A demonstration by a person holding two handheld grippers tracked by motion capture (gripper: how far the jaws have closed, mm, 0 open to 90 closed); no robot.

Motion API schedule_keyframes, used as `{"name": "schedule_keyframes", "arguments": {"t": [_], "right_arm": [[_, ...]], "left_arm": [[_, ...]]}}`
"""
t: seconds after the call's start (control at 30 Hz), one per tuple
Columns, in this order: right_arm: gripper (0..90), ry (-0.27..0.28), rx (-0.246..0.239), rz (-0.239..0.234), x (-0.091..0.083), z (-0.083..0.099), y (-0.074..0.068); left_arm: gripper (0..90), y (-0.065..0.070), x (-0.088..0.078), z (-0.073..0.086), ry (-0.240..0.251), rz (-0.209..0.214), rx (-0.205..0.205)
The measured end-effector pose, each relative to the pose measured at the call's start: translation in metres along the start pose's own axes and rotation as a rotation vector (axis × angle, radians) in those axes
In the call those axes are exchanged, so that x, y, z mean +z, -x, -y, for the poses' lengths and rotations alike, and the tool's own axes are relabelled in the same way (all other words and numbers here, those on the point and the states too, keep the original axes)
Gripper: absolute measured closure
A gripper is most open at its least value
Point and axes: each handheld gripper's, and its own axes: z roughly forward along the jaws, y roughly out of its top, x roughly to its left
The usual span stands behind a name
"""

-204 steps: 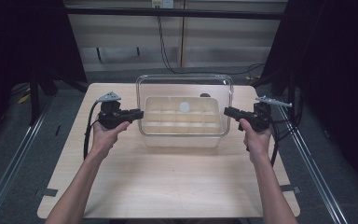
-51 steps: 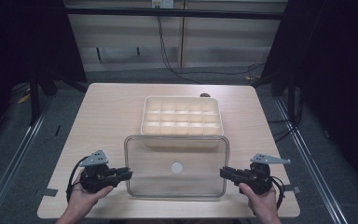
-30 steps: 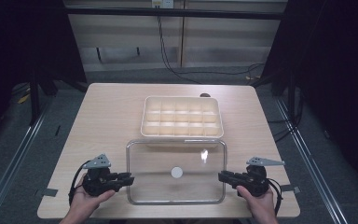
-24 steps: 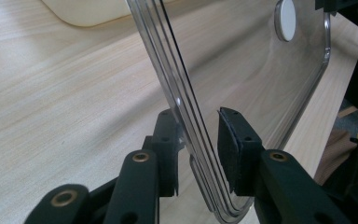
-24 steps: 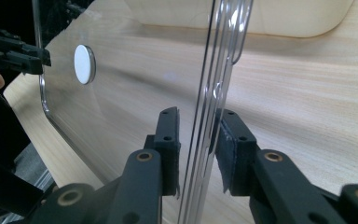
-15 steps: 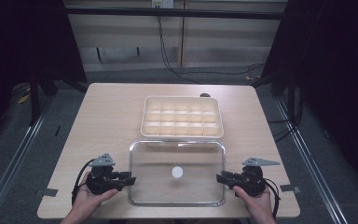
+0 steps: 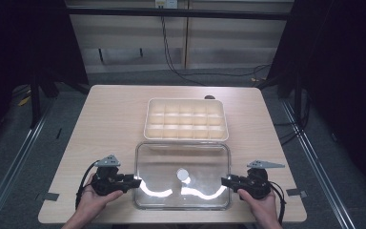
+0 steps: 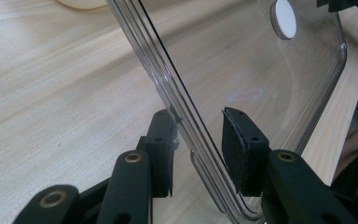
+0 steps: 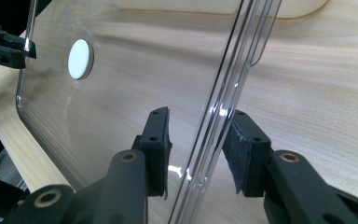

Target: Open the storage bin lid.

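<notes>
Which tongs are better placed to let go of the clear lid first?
Neither clearly. The left tongs and right tongs sit mirrored at the clear lid's side rims, both open around the rim, so either could probably withdraw first.

A pale wooden surface (image 7: 100, 129) stands on a grey floor (image 7: 24, 143). Beyond its far edge, black cables (image 7: 171, 52) hang down a beige wall (image 7: 128, 43). A metal rail (image 7: 14, 167) runs left of the surface.
</notes>
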Motion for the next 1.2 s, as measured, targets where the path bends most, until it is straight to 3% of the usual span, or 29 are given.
{"name": "schedule_keyframes", "arguments": {"t": [0.3, 0.7, 1.2], "right_arm": [[58.8, -0.020, -0.001, 0.004, 0.007, 0.000, 0.002], [54.5, -0.048, -0.006, 0.033, 0.014, 0.001, 0.003], [48.8, -0.075, -0.029, 0.089, 0.019, 0.000, 0.003]], "left_arm": [[64.1, -0.002, 0.003, 0.000, -0.013, -0.012, -0.022], [62.4, -0.004, 0.007, 0.000, -0.050, -0.036, -0.016], [58.1, -0.006, 0.014, 0.001, -0.089, -0.017, -0.024]]}}
